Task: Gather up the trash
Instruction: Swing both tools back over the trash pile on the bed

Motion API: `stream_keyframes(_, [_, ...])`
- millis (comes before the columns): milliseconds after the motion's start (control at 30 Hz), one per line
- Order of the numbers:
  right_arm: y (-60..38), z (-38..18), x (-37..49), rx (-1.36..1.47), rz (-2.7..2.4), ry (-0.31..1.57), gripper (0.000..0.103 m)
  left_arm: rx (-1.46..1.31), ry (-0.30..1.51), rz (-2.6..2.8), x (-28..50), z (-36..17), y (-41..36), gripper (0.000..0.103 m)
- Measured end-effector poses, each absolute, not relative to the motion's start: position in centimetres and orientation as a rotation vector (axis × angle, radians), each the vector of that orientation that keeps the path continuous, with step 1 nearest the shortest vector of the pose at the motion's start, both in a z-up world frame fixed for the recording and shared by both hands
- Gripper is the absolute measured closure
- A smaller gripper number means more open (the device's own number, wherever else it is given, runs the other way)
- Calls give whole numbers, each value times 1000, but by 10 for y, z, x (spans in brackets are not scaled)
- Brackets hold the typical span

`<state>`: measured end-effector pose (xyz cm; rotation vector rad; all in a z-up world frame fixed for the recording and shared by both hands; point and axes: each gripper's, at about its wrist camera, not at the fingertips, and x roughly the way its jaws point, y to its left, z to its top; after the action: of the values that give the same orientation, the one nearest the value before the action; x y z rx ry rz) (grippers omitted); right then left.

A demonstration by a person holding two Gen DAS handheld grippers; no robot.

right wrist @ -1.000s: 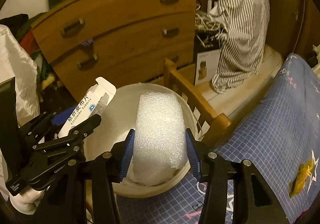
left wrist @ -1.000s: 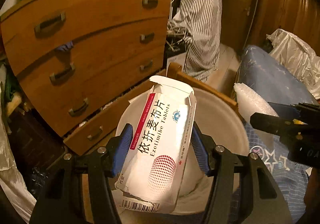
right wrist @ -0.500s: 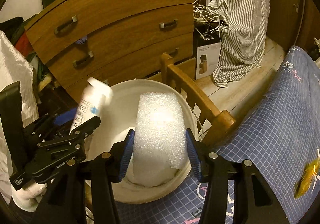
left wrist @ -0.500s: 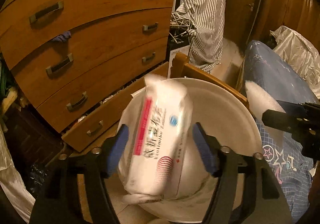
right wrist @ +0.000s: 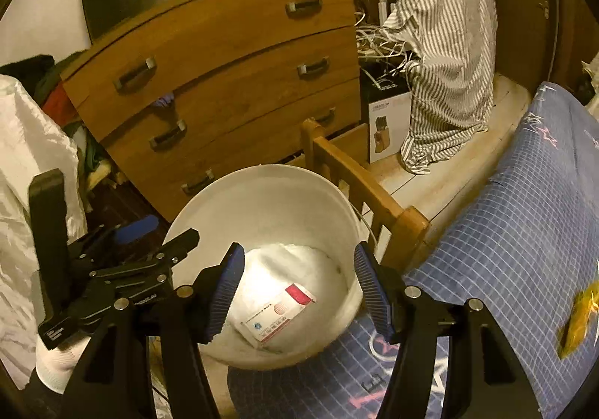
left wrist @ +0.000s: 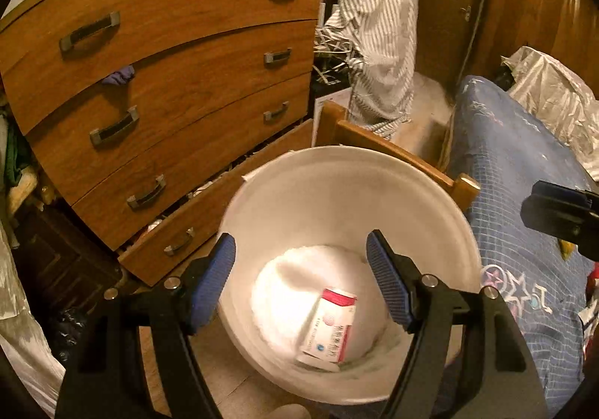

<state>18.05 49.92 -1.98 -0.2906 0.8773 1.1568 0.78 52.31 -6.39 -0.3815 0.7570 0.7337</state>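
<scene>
Both my tongs over white bin [left wrist: 337, 194]. L tongs [left wrist: 301, 280] open, nothing btwn pads. R tongs [right wrist: 299, 291] opening, also empty. Tablet box [right wrist: 275, 314] lies in bin bottom on bubble wrap [right wrist: 292, 261], ~6 o'clock side. Yellow wrapper [right wrist: 578, 321] on bed at 3 o'clock.

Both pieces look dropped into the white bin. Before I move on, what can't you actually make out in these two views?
- Small print on the red-and-white tablet carton: blurred in both views.
- Bottom of the round white plastic bin: covered by white foam wrap.
- Yellow wrapper on the blue checked bedsheet: too small to identify in the right wrist view.
- Near rim of the bin: hidden behind the left gripper and the opening right gripper.
</scene>
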Motion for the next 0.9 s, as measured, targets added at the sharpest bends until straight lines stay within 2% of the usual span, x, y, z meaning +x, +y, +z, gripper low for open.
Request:
stream_keyframes(267, [311,-34,183,-162,1057,776,41,-330,782,547,37,-77,440,34])
stream_keyframes(467, [101,-81,197,-30,801,791,41,-299,843,318,79,-101,340,34])
stream_keyframes(667, [-68,-88,191,84,601,721,41,-221,924,61,111,-123,225,34])
stream_keyframes(900, [-170,-108,206,-181,422,728,41,-142,973,-123,136,-134,131,34])
